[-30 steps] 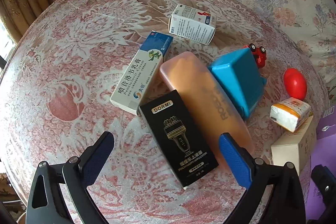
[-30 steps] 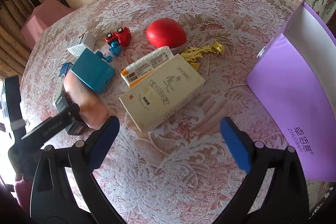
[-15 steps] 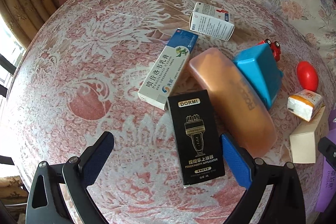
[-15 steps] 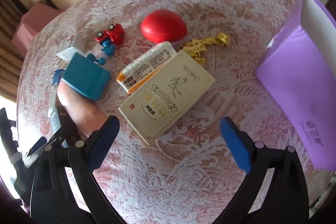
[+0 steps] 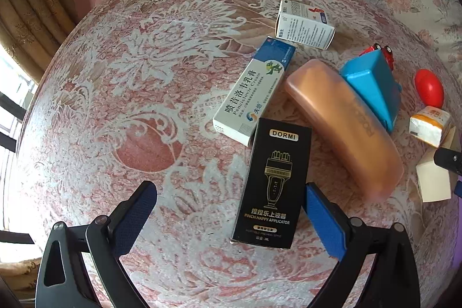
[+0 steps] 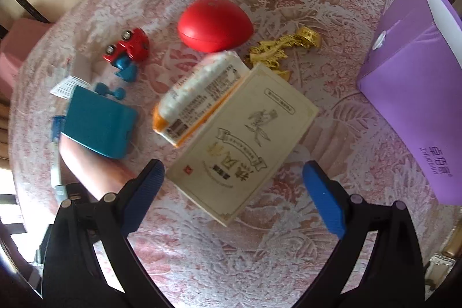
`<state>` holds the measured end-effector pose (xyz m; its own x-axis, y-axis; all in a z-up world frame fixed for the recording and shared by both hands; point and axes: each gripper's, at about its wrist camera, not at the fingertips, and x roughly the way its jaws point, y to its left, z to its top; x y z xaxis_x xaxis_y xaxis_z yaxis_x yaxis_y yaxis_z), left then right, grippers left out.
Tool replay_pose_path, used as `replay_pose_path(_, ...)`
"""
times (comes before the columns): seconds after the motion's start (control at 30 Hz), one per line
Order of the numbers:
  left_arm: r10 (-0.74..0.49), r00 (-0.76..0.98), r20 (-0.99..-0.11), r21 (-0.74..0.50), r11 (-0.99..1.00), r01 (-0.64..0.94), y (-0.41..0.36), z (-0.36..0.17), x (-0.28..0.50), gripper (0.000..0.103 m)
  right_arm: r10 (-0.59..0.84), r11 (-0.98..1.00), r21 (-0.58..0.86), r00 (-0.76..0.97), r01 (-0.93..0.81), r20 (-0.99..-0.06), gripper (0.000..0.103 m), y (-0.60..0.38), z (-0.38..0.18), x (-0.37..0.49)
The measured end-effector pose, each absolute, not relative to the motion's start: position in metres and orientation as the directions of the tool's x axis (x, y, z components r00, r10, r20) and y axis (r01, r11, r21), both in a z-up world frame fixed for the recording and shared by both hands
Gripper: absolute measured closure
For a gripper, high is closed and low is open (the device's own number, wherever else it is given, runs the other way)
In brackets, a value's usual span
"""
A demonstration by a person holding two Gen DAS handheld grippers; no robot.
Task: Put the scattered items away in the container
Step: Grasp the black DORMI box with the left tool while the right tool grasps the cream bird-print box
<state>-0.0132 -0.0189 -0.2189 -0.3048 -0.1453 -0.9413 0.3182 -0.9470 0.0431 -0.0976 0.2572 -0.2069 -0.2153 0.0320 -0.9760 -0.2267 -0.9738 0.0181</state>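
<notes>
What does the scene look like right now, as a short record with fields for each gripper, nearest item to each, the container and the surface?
left gripper: open, holding nothing
nearest to left: black box, flat, by the right finger
right gripper: open, holding nothing
nearest to right: cream box, lying between the fingers' line
container: purple box, right side, open
surface: table with pink lace cloth

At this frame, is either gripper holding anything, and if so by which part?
Nothing is held. The left gripper is open above the black DORMI box; the right gripper is open over the cream box.
</notes>
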Motion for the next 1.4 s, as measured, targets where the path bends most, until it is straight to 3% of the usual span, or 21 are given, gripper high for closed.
replay_pose_path(0.43,-0.164,-0.288,-0.944,0.081,-0.957,0.278,-0.041,-0.219,-0.008,0.002,0.098,-0.988,-0.069,-0.213,-0.140,-0.972,0.007,0.282,-0.199,-0.055)
replay_pose_path(0.77,-0.143,-0.268,-0.953,0.071,-0.963,0.260,-0.049,-0.227,-0.005,0.002,0.071,-0.990,-0.043,-0.209,-0.135,-0.975,0.027,0.261,-0.207,-0.069)
replay_pose_path(1.13,-0.065,-0.310,-0.948,0.026,-0.991,0.127,-0.029,-0.226,-0.018,0.002,0.096,-0.988,-0.070,-0.189,-0.140,-0.977,0.039,0.262,-0.208,-0.072)
replay_pose_path(1.4,0.020,-0.291,-0.956,-0.041,-0.997,0.066,-0.022,-0.230,-0.021,0.021,0.097,-0.991,-0.076,-0.193,-0.111,-0.976,0.040,0.259,-0.208,-0.068)
